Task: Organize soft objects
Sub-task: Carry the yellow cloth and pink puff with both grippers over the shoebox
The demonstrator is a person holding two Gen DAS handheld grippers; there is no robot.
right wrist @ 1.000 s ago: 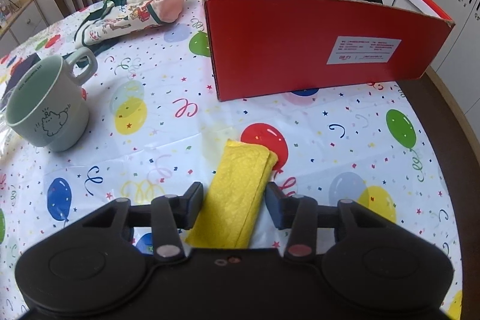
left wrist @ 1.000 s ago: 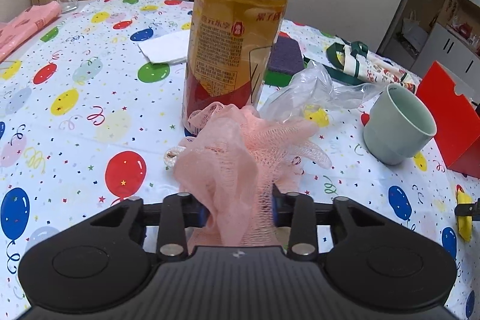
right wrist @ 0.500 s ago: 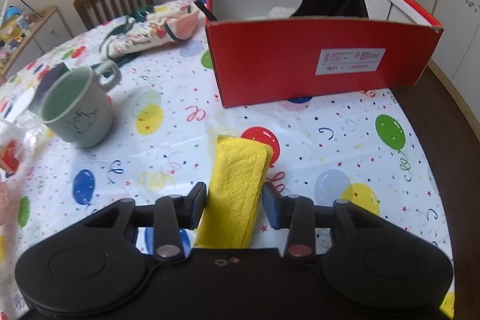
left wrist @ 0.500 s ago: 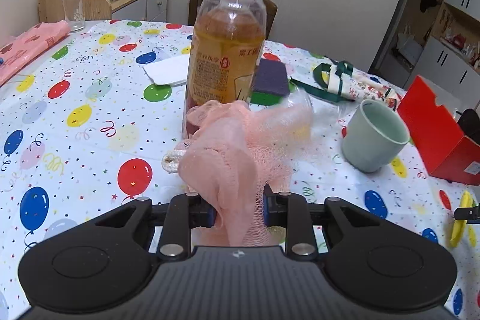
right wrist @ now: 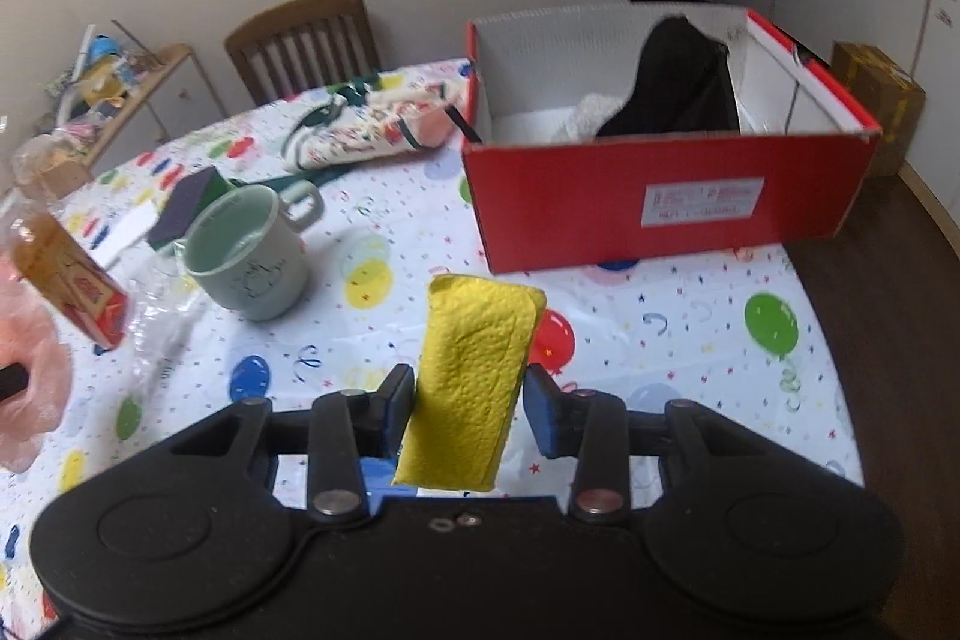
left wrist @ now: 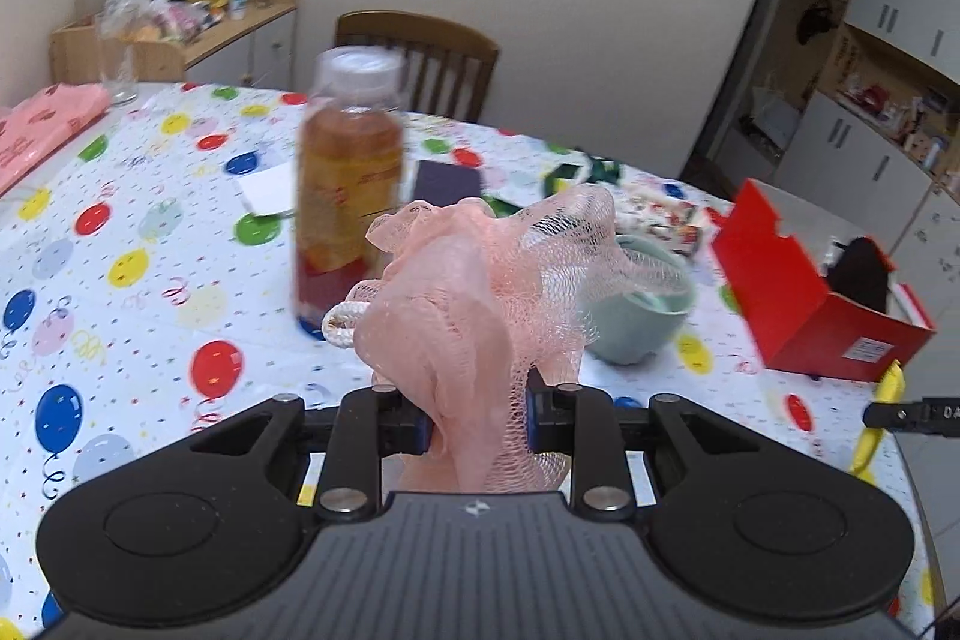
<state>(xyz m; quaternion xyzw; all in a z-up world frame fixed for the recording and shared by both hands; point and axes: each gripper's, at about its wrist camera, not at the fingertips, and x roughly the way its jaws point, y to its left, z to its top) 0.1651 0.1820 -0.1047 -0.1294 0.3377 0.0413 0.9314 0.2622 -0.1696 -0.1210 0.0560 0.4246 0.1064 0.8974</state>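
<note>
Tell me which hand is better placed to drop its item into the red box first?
Probably right. The right gripper holds the yellow cloth facing the red box. The left gripper, holding the pink mesh sponge, has the box off to its side.

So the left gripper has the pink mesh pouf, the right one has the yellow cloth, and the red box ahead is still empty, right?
Not quite: the red box is not empty. The right wrist view shows a black item and something white and fluffy inside it. The rest holds: the left gripper grips the pink mesh pouf, the right gripper the yellow cloth.
</note>
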